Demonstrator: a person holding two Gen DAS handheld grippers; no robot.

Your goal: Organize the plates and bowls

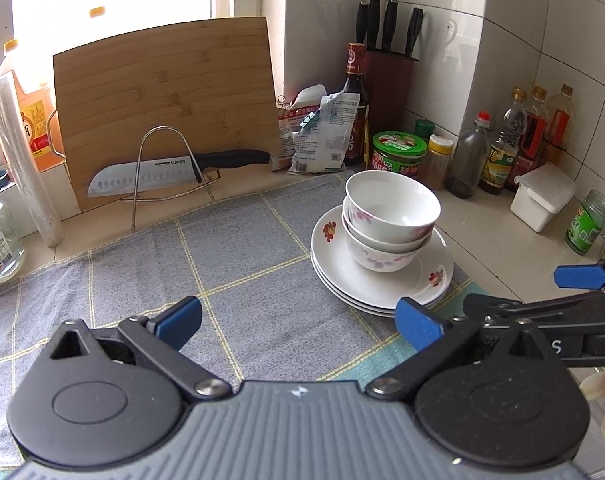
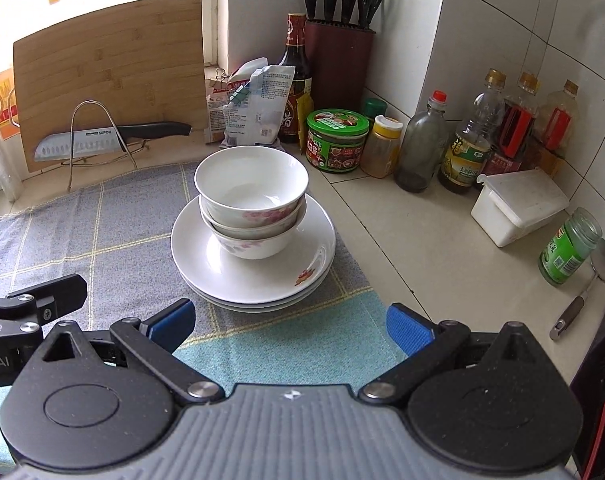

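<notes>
Nearest the cameras, the left gripper (image 1: pixel 298 322) and the right gripper (image 2: pixel 290 324) both hang wide apart and empty above the checked cloth (image 2: pixel 102 240) on the desk (image 2: pixel 422 248). Just beyond them, near the cloth's right edge, three bowls (image 2: pixel 250 184) sit nested, mouths up, on a stack of plates (image 2: pixel 258 272) lying flat, so the pile's long axis runs vertical. The arranging looks nearly done; any further lift should probably take the top bowl by its rim, straight up.
</notes>
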